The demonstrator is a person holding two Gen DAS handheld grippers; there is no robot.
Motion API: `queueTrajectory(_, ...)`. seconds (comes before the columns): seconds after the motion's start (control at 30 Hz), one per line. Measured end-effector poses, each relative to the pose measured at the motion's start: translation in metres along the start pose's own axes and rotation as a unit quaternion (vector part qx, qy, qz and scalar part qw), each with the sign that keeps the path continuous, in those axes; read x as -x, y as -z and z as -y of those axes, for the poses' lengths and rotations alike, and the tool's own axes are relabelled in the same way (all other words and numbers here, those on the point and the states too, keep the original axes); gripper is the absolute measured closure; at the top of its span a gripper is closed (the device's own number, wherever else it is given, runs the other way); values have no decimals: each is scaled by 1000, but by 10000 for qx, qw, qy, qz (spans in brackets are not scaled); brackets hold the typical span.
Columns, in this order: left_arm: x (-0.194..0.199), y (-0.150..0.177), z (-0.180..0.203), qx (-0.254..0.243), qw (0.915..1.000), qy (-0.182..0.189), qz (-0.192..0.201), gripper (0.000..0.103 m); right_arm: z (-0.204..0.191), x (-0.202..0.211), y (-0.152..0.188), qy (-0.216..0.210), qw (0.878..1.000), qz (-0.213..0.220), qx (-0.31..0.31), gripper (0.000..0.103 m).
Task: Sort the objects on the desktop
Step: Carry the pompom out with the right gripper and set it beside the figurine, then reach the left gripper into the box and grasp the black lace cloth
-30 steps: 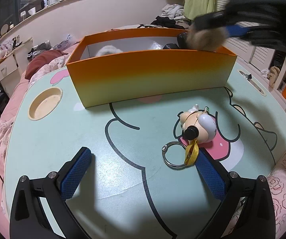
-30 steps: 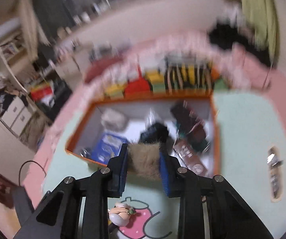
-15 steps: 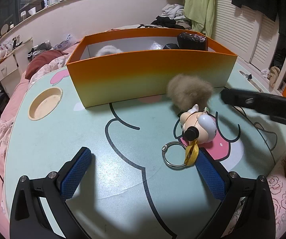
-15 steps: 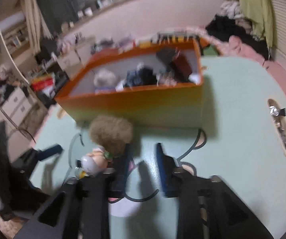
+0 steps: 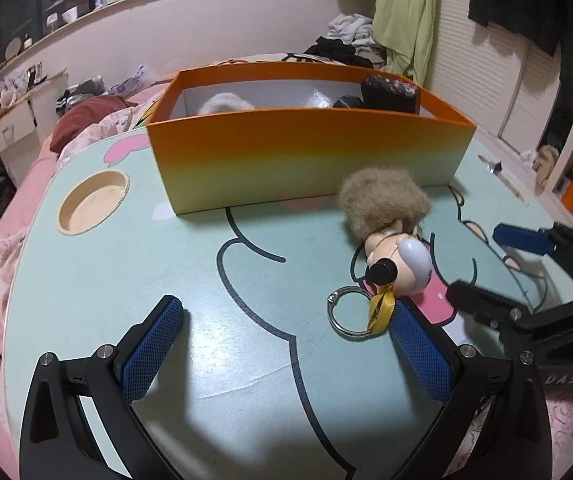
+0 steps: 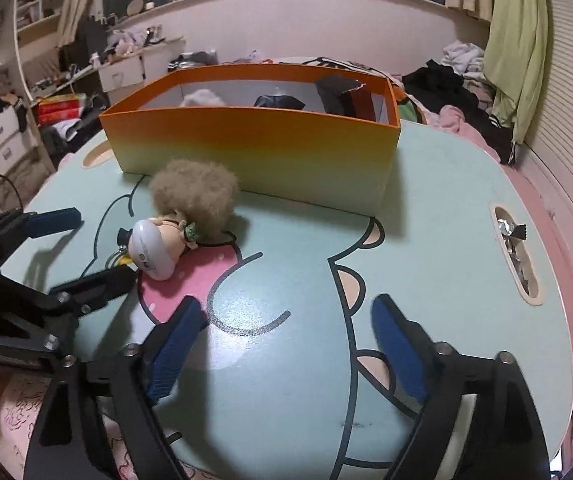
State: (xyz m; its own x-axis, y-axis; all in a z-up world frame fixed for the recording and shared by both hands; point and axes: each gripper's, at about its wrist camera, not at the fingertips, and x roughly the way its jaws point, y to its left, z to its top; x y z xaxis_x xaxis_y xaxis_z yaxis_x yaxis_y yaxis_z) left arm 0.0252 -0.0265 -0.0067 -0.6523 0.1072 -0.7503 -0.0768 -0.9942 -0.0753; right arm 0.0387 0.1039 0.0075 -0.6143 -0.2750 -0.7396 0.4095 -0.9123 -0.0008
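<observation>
Sitting on the tabletop (image 5: 134, 264), the fluffy pom-pom (image 5: 384, 202) leans against the doll keychain (image 5: 400, 258) right before the orange box (image 5: 310, 156). Right gripper (image 6: 286, 320) fingers just opened wide, empty; left gripper (image 5: 286, 334) is wide too.

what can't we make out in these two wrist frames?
- Orange box contents: near wall hides all but the tops of a white fluffy item and dark items, both views.
- Objects in the table's side slot: too small, right wrist view.
- Figurine keychain face: turned away in both views.
- Fluffy brown ball attachment to the figurine: unclear.
- Shelf items behind: too small.
</observation>
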Motion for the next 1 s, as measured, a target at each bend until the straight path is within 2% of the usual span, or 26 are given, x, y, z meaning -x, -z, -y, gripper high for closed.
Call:
queueTrajectory(0.13, 11, -4, -10, 259, 9992, 260, 144, 0, 3, -1, 0, -45, 10000, -16, -59, 10)
queueTrajectory(0.2, 24, -11, -11, 220, 9984, 341, 392, 1, 2, -4, -2, -60, 9999, -34, -75, 10)
queueTrajectory(0.27, 41, -25, -6, -1, 9973, 295, 676, 6, 1, -4, -3, -58, 9999, -42, -77, 9)
queueTrajectory(0.33, 50, -44, 2, -189, 9966, 337, 730, 22, 2, -4, -3, -63, 9999, -44, -73, 9)
queueTrajectory(0.37, 51, -60, 7, -300, 9966, 405, 650, 25, 2, -4, -3, -63, 9999, -43, -76, 9)
queueTrajectory(0.43, 44, -89, 17, -378, 9966, 581, 450, 39, 2, -4, -3, -63, 9999, -42, -76, 8)
queueTrajectory(0.47, 33, -109, 23, -408, 9962, 716, 270, 41, 2, -4, -3, -61, 9999, -43, -75, 8)
queueTrajectory(0.53, 10, -131, 31, -479, 9958, 780, -84, 41, 2, -4, -3, -61, 9999, -42, -77, 8)
queueTrajectory(0.67, -57, -168, 43, -321, 9934, 610, -912, 42, 2, -4, -3, -62, 9999, -43, -78, 8)
queueTrajectory(0.77, -96, -171, 49, -326, 9865, 439, -1541, 59, 2, -4, -3, -64, 9999, -43, -77, 8)
queueTrajectory(0.8, -111, -169, 51, -365, 9819, 350, -1826, 70, 2, -4, -3, -62, 9999, -41, -77, 8)
queueTrajectory(0.83, -120, -167, 50, -348, 9807, 264, -1908, 71, 2, -4, -3, -64, 9999, -42, -79, 8)
queueTrajectory(0.93, -117, -165, 44, -196, 9836, 377, -1752, 75, 2, -4, -3, -68, 9999, -37, -77, 8)
queueTrajectory(0.97, -111, -165, 42, -151, 9853, 432, -1644, 76, 2, -4, -3, -68, 9999, -40, -76, 8)
queueTrajectory(1.0, -100, -165, 38, -145, 9892, 518, -1362, 76, 3, -5, -3, -72, 9999, -40, -77, 8)
